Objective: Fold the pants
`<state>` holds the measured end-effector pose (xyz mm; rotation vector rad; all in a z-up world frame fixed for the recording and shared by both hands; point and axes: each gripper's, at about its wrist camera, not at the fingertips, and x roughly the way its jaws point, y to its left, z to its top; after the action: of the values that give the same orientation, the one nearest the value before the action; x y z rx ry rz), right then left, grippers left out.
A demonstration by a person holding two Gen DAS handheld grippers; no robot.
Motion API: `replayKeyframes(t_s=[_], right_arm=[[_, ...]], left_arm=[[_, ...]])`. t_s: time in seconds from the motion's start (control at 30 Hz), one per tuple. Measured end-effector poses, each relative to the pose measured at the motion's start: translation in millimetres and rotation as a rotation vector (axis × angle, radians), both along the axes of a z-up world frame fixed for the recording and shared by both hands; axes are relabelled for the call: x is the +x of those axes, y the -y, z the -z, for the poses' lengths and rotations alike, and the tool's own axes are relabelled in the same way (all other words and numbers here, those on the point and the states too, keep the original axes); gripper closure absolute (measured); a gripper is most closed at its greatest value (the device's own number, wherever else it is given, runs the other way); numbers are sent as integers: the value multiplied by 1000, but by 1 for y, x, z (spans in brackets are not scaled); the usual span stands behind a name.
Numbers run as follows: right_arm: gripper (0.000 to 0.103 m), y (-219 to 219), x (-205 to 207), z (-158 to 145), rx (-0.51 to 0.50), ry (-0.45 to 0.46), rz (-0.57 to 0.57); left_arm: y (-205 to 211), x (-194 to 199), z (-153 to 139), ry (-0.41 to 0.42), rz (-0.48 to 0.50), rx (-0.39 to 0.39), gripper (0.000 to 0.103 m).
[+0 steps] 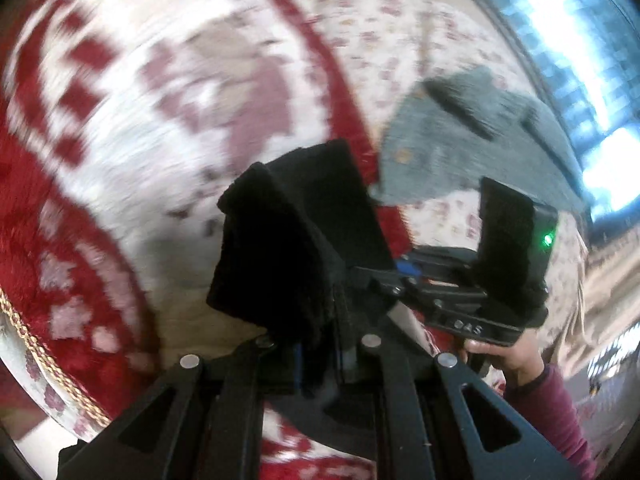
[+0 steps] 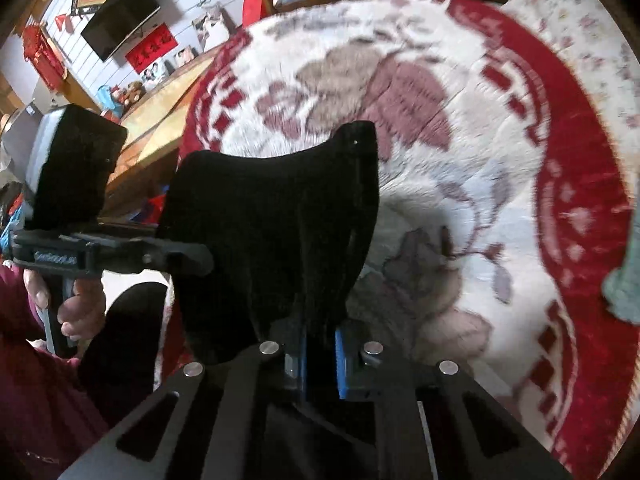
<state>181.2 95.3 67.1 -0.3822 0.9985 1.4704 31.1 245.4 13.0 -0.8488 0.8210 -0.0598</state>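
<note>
The black pants (image 1: 280, 248) hang in the air between my two grippers, above a red and white patterned blanket (image 1: 132, 92). My left gripper (image 1: 316, 280) is shut on one part of the black cloth. My right gripper (image 2: 316, 296) is shut on another part of the pants (image 2: 272, 232), which drape up and over its fingers. In the left wrist view the right gripper (image 1: 480, 280) shows at the right, held by a hand in a maroon sleeve. In the right wrist view the left gripper (image 2: 80, 216) shows at the left. Both views are blurred by motion.
A grey garment (image 1: 472, 148) lies on the floral sheet (image 1: 380, 36) beyond the blanket; its edge shows in the right wrist view (image 2: 624, 280). A window (image 1: 560, 52) is at the right. A wooden counter (image 2: 160, 120) and a wall television (image 2: 120, 16) are at the left.
</note>
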Motion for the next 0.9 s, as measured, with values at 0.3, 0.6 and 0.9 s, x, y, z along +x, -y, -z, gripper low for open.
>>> replayKeyframes(t_s=[0.3,0.6,0.9], right_arm=[[92,103,-18,-32,36,10,153],[83,239,-27,25,-26,-44,454],[33,380,-47,43,-82,-68,891]], left_arm=[[114,4,-62,129,243,116,92],[257,-6,-32,114,489,266,91],[303,-30,-9,137,613,211,22]])
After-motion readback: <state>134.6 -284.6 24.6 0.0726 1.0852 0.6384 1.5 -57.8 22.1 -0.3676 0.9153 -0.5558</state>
